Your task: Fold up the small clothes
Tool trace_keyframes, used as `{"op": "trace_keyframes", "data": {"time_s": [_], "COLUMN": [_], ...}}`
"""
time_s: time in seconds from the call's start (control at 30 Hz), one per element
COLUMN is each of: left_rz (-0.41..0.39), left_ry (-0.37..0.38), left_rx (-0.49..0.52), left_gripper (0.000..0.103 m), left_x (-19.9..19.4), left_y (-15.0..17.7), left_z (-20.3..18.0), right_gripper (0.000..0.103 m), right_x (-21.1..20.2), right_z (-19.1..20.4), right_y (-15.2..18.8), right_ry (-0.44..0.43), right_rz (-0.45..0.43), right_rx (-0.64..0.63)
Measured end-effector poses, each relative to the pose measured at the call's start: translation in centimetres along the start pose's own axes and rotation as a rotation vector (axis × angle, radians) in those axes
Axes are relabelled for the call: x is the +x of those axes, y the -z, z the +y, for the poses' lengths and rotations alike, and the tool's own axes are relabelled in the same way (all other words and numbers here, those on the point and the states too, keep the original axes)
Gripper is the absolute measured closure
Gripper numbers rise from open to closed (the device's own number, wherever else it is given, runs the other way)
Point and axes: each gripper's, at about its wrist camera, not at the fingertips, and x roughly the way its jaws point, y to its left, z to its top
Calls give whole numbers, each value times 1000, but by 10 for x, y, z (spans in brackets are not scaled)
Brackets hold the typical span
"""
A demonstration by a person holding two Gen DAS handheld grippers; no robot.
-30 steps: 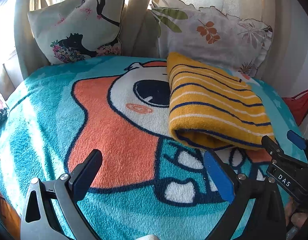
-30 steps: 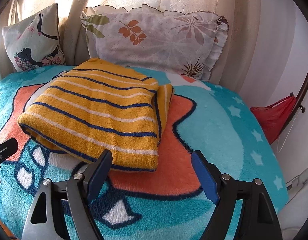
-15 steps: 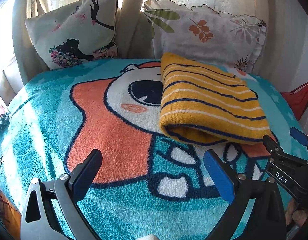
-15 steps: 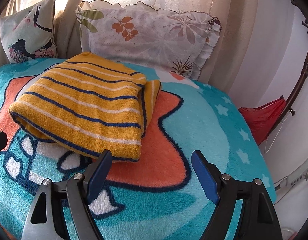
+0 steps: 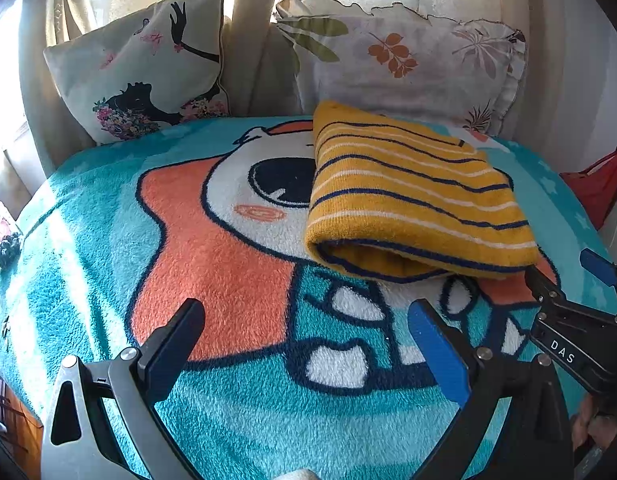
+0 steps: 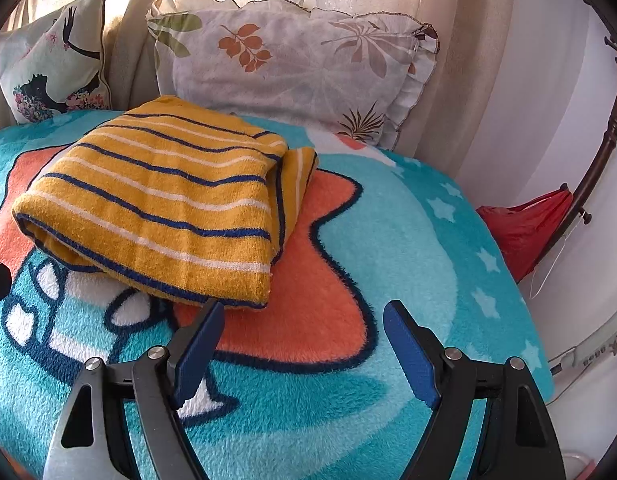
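the bed is covered by a fleecy teal blanket with a big orange and white cartoon on it, and two cushions lean against the curtains at the far end: a leaf-print pillow and a smaller one with a dark figure. on the blanket, near the leaf pillow, lies the yellow striped garment, folded into a thick pad with its rolled edge facing us and a narrower layer poking out on one side. over the last second both views have drawn back from it a little; the garment sits further from the fingers than it did, and its shape has not altered. to me that reads as the fold being done and let go. the left tool hangs above the blanket with its fingers spread wide and nothing between them. the right tool is the same, wide apart and empty, just short of the garment's near corner.
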Motion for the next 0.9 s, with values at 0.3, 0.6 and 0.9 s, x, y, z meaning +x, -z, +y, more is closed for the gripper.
{"op": "trace_keyframes", "data": {"time_s": [0.3, 0.6, 0.9], "left_rz": [7, 13, 17], "left_ry": [-3, -6, -6], "left_rx": [4, 12, 2], "left_gripper": [2, 2, 2], "left_x": [2, 3, 4], "left_y": [1, 1, 1], "left_z": [-2, -3, 0], "right_gripper": [18, 17, 17], "right_x": [-1, -5, -6], "right_z": [1, 0, 5], "right_y": [0, -1, -3], "right_ry": [-3, -14, -21], "right_rz": [-2, -13, -14], "right_rx": [-2, 4, -9]}}
